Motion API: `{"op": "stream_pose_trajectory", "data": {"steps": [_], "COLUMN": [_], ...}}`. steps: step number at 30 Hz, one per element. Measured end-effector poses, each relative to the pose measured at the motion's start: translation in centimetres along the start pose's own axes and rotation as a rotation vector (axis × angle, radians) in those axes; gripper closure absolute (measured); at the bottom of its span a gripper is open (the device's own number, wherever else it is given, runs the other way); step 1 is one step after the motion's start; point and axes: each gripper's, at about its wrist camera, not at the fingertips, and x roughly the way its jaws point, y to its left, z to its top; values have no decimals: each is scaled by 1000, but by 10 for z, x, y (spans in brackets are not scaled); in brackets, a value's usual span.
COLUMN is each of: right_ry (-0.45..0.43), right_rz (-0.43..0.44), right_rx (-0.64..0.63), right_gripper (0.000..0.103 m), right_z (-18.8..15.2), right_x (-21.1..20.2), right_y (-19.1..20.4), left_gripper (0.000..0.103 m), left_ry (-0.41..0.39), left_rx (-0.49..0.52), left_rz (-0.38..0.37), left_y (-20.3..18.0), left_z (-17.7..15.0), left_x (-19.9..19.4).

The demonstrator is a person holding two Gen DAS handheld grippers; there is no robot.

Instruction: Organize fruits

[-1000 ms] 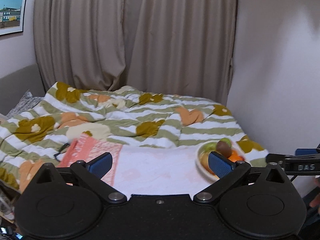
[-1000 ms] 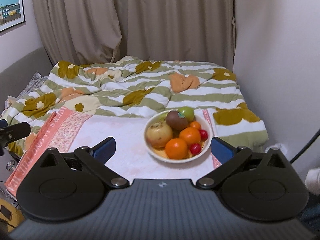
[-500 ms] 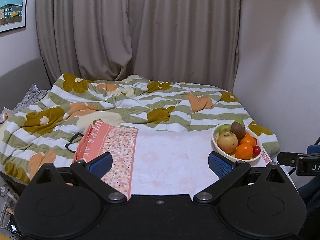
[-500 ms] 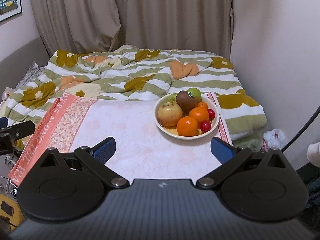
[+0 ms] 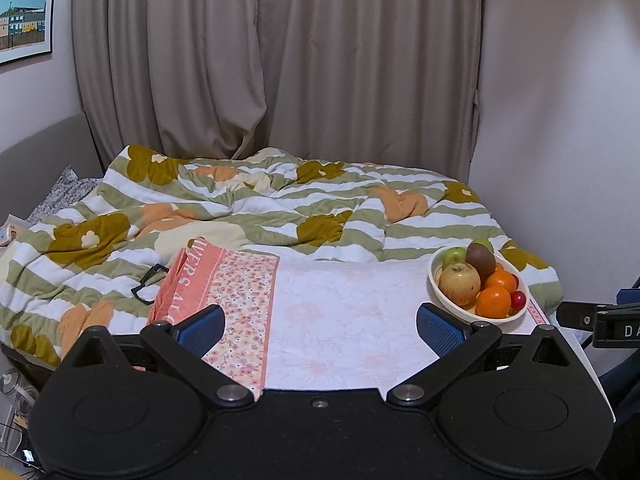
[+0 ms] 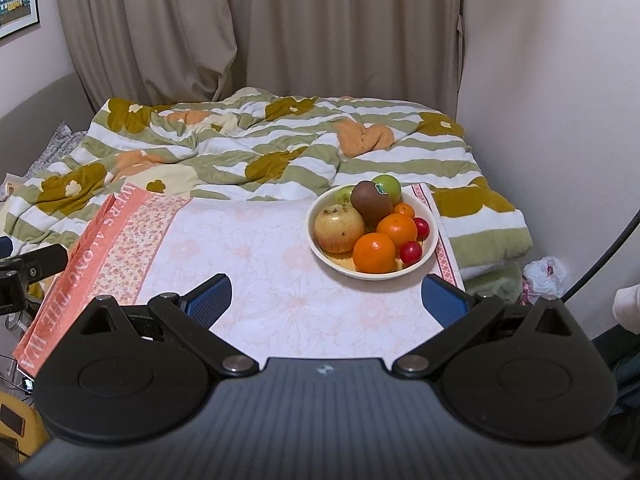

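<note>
A cream bowl (image 6: 434, 240) (image 5: 519, 311) of fruit stands at the far right of a floral tablecloth (image 6: 260, 264) (image 5: 344, 312). It holds a yellow apple (image 6: 338, 227), a brown kiwi (image 6: 371, 199), a green apple (image 6: 387, 186), oranges (image 6: 374, 252) and small red fruits (image 6: 411, 251). My right gripper (image 6: 326, 300) is open and empty, above the cloth in front of the bowl. My left gripper (image 5: 320, 326) is open and empty, left of the bowl.
A striped flowered quilt (image 6: 248, 148) covers the bed behind the table. Black glasses (image 5: 150, 282) lie on the quilt by the cloth's left edge. Curtains (image 5: 276, 64) hang behind, a wall (image 6: 560, 100) stands close on the right.
Both grippers have risen and tilted down, so the table and bowl sit higher in view and show more fully. Both stay open and empty.
</note>
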Motion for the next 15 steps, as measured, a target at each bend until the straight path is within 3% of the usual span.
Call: {"op": "stream_pose_trajectory", "data": {"steps": [15], "right_ry": [13], "right_rz": [-11], "right_rx": [-4], "right_gripper": [0], "right_z": [1], "right_x": [10], "right_y": [-1], "left_gripper": [0], "left_ry": [3], "left_rx": [-3], "left_rz": [1], "left_y": [-1], "left_z": [2], "left_x": [5]}}
